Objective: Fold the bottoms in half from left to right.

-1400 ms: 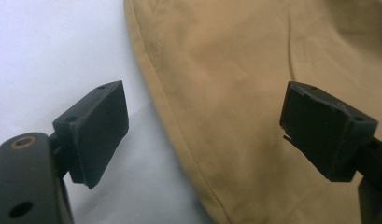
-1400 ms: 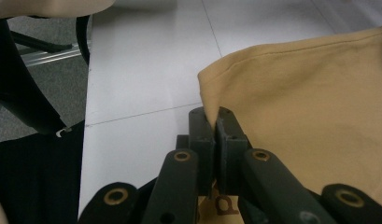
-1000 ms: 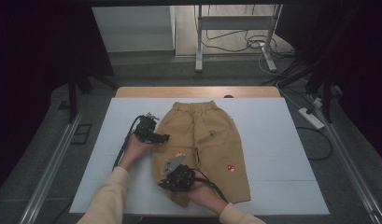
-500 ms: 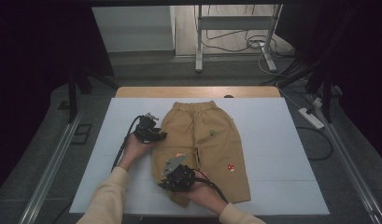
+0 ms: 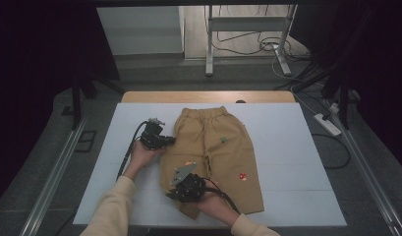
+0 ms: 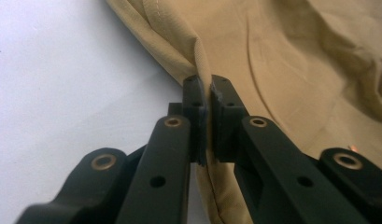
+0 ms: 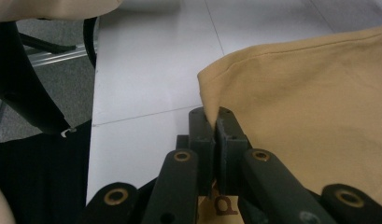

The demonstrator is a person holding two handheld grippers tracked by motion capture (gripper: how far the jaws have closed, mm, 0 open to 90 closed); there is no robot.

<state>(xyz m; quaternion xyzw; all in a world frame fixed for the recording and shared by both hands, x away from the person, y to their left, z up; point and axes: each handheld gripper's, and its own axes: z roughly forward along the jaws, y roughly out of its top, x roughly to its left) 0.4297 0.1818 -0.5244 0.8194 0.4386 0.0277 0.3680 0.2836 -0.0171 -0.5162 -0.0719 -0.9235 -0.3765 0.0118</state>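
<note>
— Trousers (image 5: 215, 155) are lying in the middle of the high view, is it right?

— Yes, tan trousers, spread flat on the white table (image 5: 297, 162), with the waistband toward the top of the frame and the legs toward the bottom. A small red patch is showing on the leg at the right.

— Where are the tongs sitting in this view?

— The left gripper (image 5: 165, 141) is sitting left of centre, at the outer edge of the trousers, below the waistband. The right gripper (image 5: 175, 192) is sitting lower, near the bottom centre, on the lower part of the same leg. Both forearms in cream sleeves are coming in from the bottom edge.

— And what is the left gripper view showing?

— The left gripper (image 6: 205, 84) is rising from the bottom of the frame, and its jaws have just been closing. Now they are pinching a fold of the trousers (image 6: 291, 56) edge between them. The cloth is filling the upper right, the table (image 6: 62, 79) the left.

— And the right gripper view?

— The right gripper (image 7: 215, 116) is also clamping. Its jaws are standing together in the lower centre, holding a corner of the trousers (image 7: 310, 102), which are covering the right side. The table (image 7: 146, 70) is lying at the upper left, and a dark cable (image 7: 25, 93) is curving at the far left.
</note>
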